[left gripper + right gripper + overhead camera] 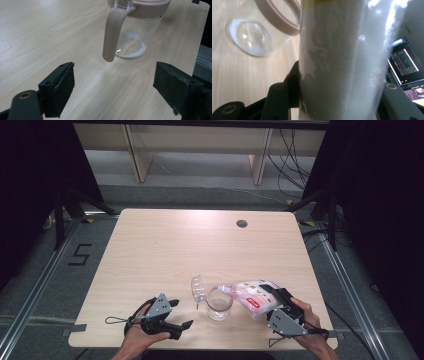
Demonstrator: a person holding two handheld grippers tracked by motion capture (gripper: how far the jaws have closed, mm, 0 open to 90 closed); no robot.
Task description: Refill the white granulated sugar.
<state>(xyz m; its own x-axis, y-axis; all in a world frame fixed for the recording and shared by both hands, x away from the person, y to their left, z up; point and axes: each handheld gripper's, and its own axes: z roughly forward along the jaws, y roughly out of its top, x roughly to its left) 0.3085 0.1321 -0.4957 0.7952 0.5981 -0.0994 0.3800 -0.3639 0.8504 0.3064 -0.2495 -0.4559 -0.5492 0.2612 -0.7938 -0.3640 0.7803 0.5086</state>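
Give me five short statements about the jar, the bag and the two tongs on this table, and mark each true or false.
1. The right tongs are clamped on a bag of white powder. True.
2. The bag lies flat on the table. False: it is held up, tilted toward the jar.
3. The left tongs grip the jar's handle. False: their jaws are open and apart from the handle.
4. The jar is full to the rim. False: there is just a thin white layer at its bottom.
5. The jar's clear lid is flipped open. True.
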